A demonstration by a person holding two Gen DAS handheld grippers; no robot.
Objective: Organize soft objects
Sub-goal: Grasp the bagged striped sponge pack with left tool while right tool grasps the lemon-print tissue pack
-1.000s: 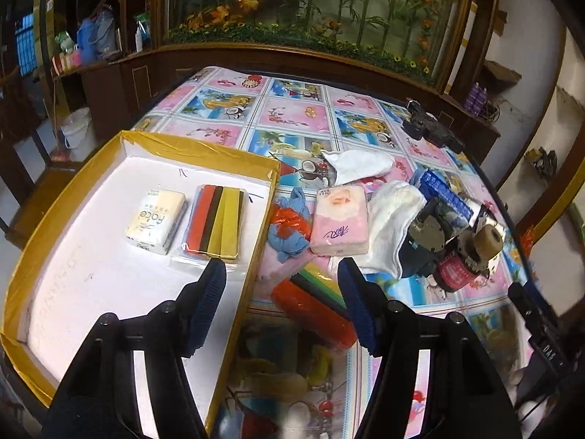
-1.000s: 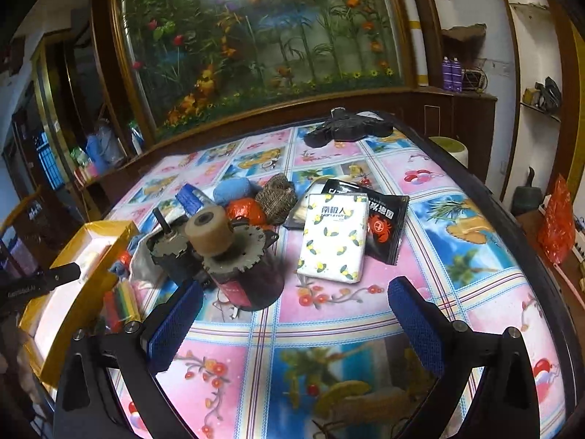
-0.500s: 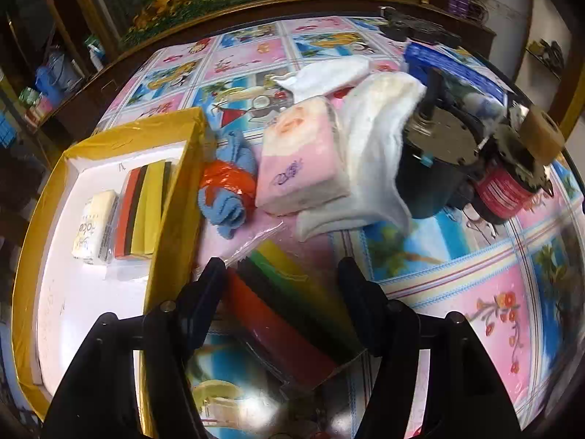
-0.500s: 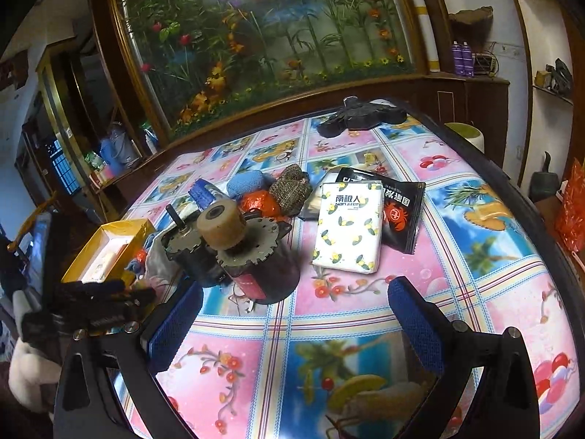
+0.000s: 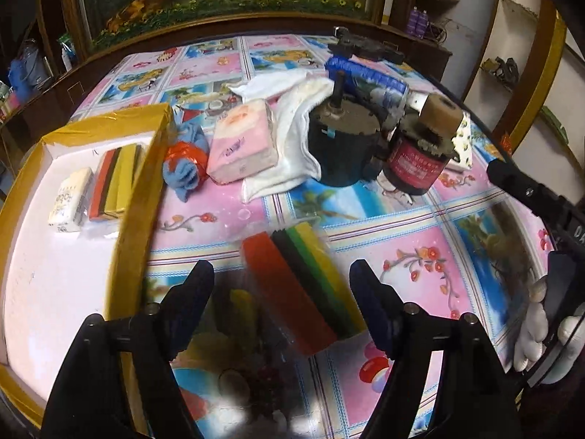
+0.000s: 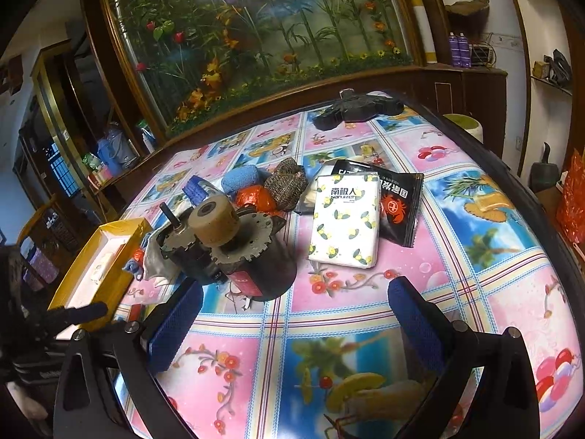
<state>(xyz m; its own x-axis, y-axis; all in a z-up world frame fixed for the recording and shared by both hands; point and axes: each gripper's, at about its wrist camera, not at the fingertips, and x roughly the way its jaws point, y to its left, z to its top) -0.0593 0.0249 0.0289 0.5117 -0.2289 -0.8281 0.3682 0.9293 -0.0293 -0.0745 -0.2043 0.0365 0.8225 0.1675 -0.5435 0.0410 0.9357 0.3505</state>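
Observation:
A wrapped pack of red, black, green and yellow sponges (image 5: 299, 285) lies on the flowered tablecloth. My left gripper (image 5: 281, 292) hangs low over it with its jaws opening; the pack sits between the blue pads, which stand clear of it. The yellow-rimmed box (image 5: 135, 197) at the left holds a white tissue pack (image 5: 71, 197) and a second sponge pack (image 5: 115, 179). Beyond lie a pink tissue pack (image 5: 243, 144), a blue and orange cloth (image 5: 184, 162) and a white towel (image 5: 292, 128). My right gripper (image 6: 296, 322) stands open and empty, short of a lemon-print tissue pack (image 6: 345, 219).
Two heavy motors (image 6: 234, 248) stand mid-table beside the towel. Behind them are a blue cloth ball (image 6: 239, 179), an orange one (image 6: 256, 197) and a brown knitted one (image 6: 285, 183). A black packet (image 6: 398, 201) lies under the lemon pack. A gloved hand (image 5: 533, 329) shows at right.
My left gripper swung right from over the box and sank over the sponge pack, and its jaws have widened. The right gripper has stayed in place.

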